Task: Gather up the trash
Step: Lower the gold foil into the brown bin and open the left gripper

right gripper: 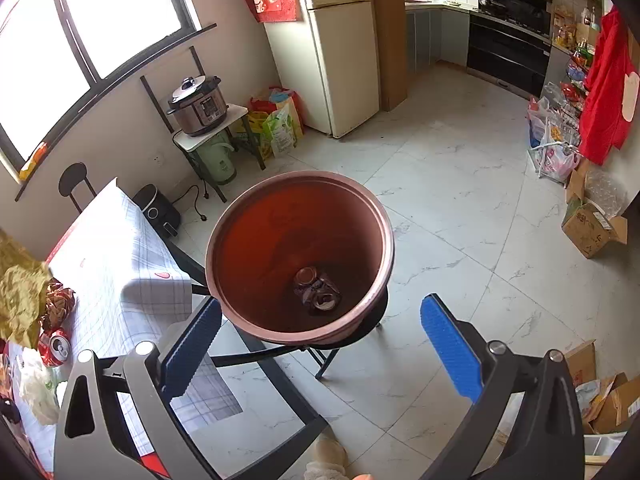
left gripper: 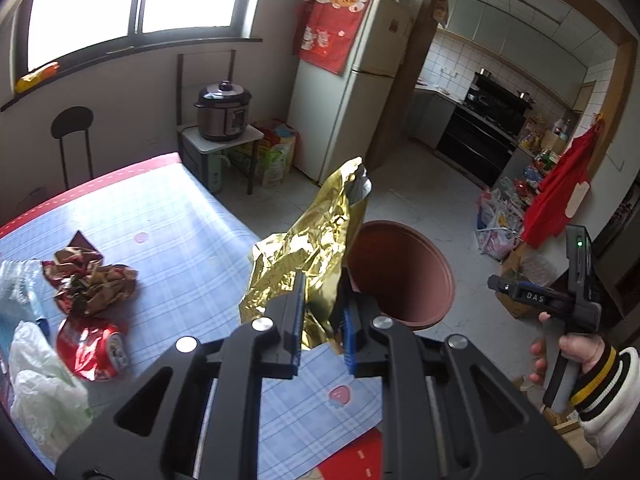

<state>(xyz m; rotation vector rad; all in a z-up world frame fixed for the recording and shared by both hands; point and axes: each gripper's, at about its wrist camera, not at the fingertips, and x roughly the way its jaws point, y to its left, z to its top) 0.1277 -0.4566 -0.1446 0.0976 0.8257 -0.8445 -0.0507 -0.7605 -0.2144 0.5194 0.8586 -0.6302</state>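
Crumpled gold foil wrapper [left gripper: 304, 256] — shiny

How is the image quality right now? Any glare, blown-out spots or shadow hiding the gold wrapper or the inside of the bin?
Left wrist view: window blown out white; gold wrapper in the left gripper glints but reads sharp. Right wrist view: bin interior shadowed, yet a crushed can shows at the bottom; right gripper open; fisheye bends edges in both.

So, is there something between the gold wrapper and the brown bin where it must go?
Nothing visible. The left tool holds the gold wrapper up above the table edge, and the brown bin stands open just beyond it, with only a crushed can at its bottom.
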